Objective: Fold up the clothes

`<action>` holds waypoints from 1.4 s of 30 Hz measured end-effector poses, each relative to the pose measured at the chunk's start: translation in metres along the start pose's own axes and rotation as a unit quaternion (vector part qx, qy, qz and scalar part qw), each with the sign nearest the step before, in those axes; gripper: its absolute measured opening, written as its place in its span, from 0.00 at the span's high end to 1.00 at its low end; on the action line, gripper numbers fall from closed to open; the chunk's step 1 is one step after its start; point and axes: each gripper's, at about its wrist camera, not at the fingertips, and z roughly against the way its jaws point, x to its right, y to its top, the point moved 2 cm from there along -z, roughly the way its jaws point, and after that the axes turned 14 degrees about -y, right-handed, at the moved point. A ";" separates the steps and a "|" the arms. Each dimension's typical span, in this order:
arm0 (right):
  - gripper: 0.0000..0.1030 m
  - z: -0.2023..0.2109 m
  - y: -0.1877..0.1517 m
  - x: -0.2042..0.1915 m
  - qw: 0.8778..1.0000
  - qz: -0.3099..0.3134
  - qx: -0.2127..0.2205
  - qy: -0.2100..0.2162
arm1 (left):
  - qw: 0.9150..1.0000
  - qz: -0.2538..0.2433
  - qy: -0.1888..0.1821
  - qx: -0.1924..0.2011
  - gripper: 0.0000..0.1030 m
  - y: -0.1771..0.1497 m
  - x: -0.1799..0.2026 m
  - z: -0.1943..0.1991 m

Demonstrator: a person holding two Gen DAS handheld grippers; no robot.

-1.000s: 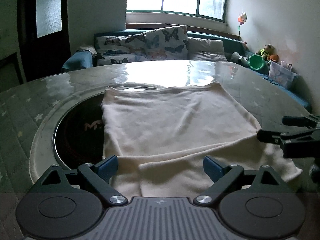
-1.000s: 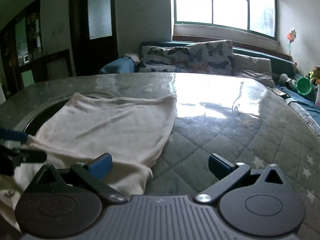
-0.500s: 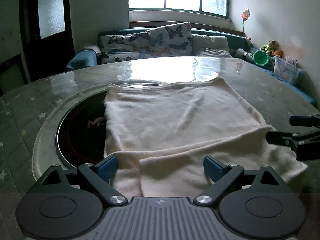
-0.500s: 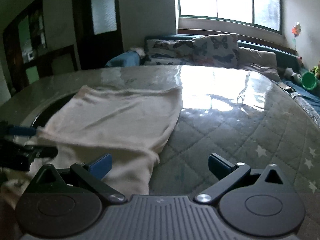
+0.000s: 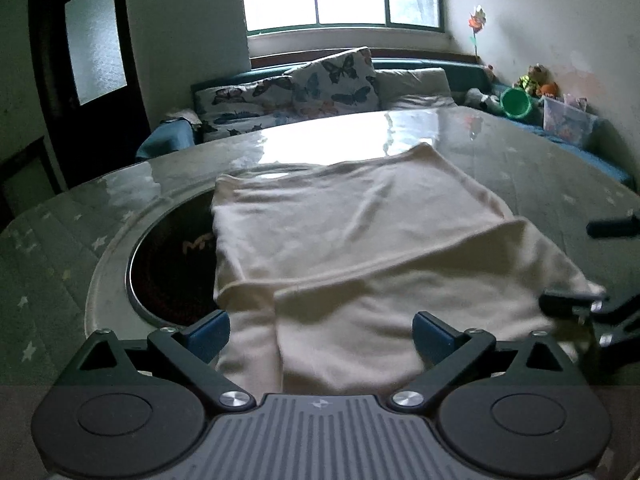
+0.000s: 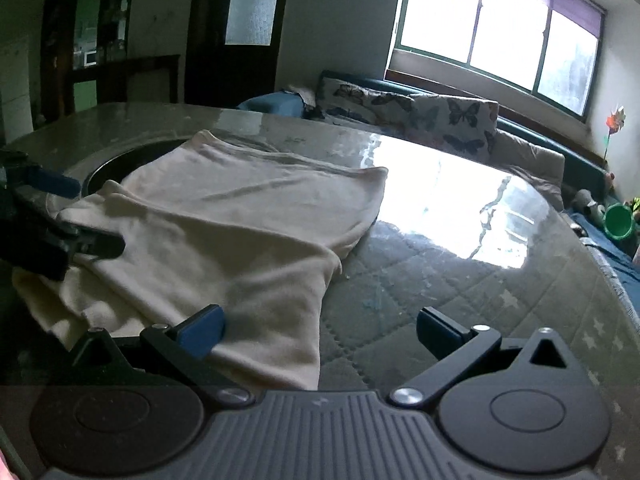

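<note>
A cream garment point(image 5: 352, 240) lies on the glass-topped table, its near part folded over with a crease across it. It also shows in the right wrist view point(image 6: 240, 232). My left gripper point(image 5: 320, 330) is open, its blue-padded fingers spread over the garment's near edge. My right gripper point(image 6: 320, 326) is open over the garment's right near corner; its left finger is above cloth, its right finger above the table. In the left wrist view the right gripper's fingers point(image 5: 568, 304) sit at the garment's right corner. In the right wrist view the left gripper's fingers point(image 6: 96, 244) sit on the cloth's left side.
The table point(image 5: 540, 184) has a quilted star-patterned cover under glass and a dark round inset point(image 5: 176, 264) left of the garment. Behind it stands a sofa with butterfly cushions point(image 5: 332, 80), a green bucket point(image 5: 516, 102) and toys at the right, and a dark door point(image 5: 88, 60) at the left.
Both grippers have moved and tilted, so the garment sits closer in both views. The right gripper's fingers now reach the garment's right corner. Both stay open.
</note>
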 end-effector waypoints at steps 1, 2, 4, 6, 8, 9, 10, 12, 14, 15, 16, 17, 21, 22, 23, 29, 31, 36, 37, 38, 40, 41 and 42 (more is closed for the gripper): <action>0.00 0.002 0.001 0.001 1.000 -0.002 0.003 -0.001 | 1.000 -0.001 0.000 -0.001 0.03 -0.001 0.000 0.001; 0.00 0.005 0.003 0.002 1.000 -0.006 0.008 0.000 | 1.000 -0.001 0.000 0.000 0.03 -0.002 0.000 0.003; 0.00 0.006 0.004 0.004 1.000 -0.011 0.009 0.005 | 1.000 0.001 0.000 0.003 0.02 -0.004 -0.001 0.005; 0.00 0.001 0.002 0.002 1.000 -0.005 -0.005 0.006 | 1.000 0.002 0.000 0.000 0.01 -0.006 -0.001 0.005; 0.00 -0.001 0.001 0.001 1.000 -0.003 -0.009 0.006 | 1.000 0.003 0.000 -0.002 0.01 -0.007 -0.001 0.005; 0.00 0.000 0.002 0.002 1.000 -0.005 -0.007 0.007 | 1.000 0.003 0.000 0.000 0.01 -0.008 -0.001 0.006; 0.00 0.002 0.003 0.003 1.000 -0.007 -0.004 0.007 | 1.000 0.003 0.000 0.001 0.01 -0.008 -0.001 0.008; 0.00 0.004 0.004 0.004 1.000 -0.010 0.002 0.008 | 1.000 0.005 -0.001 0.005 0.01 -0.007 -0.001 0.012; 0.00 0.005 0.007 0.004 1.000 -0.015 0.007 0.013 | 1.000 0.007 -0.001 0.007 0.01 -0.008 -0.002 0.014; 0.00 0.003 0.007 0.002 1.000 -0.015 0.004 0.015 | 1.000 0.007 -0.001 0.007 0.00 -0.008 -0.002 0.014; 0.00 0.001 0.007 0.001 1.000 -0.014 0.002 0.016 | 1.000 0.007 -0.001 0.007 0.00 -0.009 -0.002 0.014; 0.00 -0.001 0.007 -0.001 1.000 -0.013 0.000 0.018 | 1.000 0.008 0.000 0.006 0.00 -0.010 -0.002 0.014; 0.00 -0.001 0.007 -0.002 1.000 -0.010 -0.001 0.020 | 1.000 0.014 0.004 0.004 0.00 -0.013 -0.005 0.016; 0.00 -0.002 0.007 -0.003 1.000 -0.009 -0.002 0.020 | 1.000 0.015 0.005 0.005 0.00 -0.013 -0.007 0.017; 0.00 -0.002 0.007 -0.003 1.000 -0.009 -0.002 0.020 | 1.000 0.017 0.007 0.006 0.00 -0.014 -0.008 0.019; 0.00 -0.003 0.006 -0.005 1.000 -0.004 -0.003 0.023 | 0.999 0.028 0.018 0.001 0.00 -0.017 -0.017 0.021; 0.00 -0.004 0.006 -0.006 1.000 -0.002 -0.004 0.024 | 0.999 0.031 0.017 0.001 0.00 -0.018 -0.019 0.022; 0.00 -0.005 0.019 -0.006 1.000 -0.003 0.010 0.021 | 0.999 0.030 0.029 0.013 0.00 -0.012 -0.022 0.026; 0.00 -0.007 0.021 -0.007 1.000 -0.003 0.010 0.021 | 0.999 0.033 0.032 0.014 0.00 -0.012 -0.024 0.026; 0.00 -0.010 0.023 -0.009 1.000 -0.001 0.008 0.023 | 0.999 0.038 0.035 0.015 0.00 -0.011 -0.027 0.026; 0.00 -0.018 0.022 -0.014 1.000 0.010 -0.003 0.023 | 0.998 0.045 0.040 0.012 0.00 -0.012 -0.032 0.026; 0.00 -0.021 0.021 -0.016 1.000 0.017 -0.010 0.023 | 0.998 0.047 0.044 0.008 0.00 -0.014 -0.034 0.026; 0.00 -0.022 0.021 -0.018 0.999 0.020 -0.010 0.024 | 0.998 0.048 0.047 0.004 0.00 -0.015 -0.036 0.025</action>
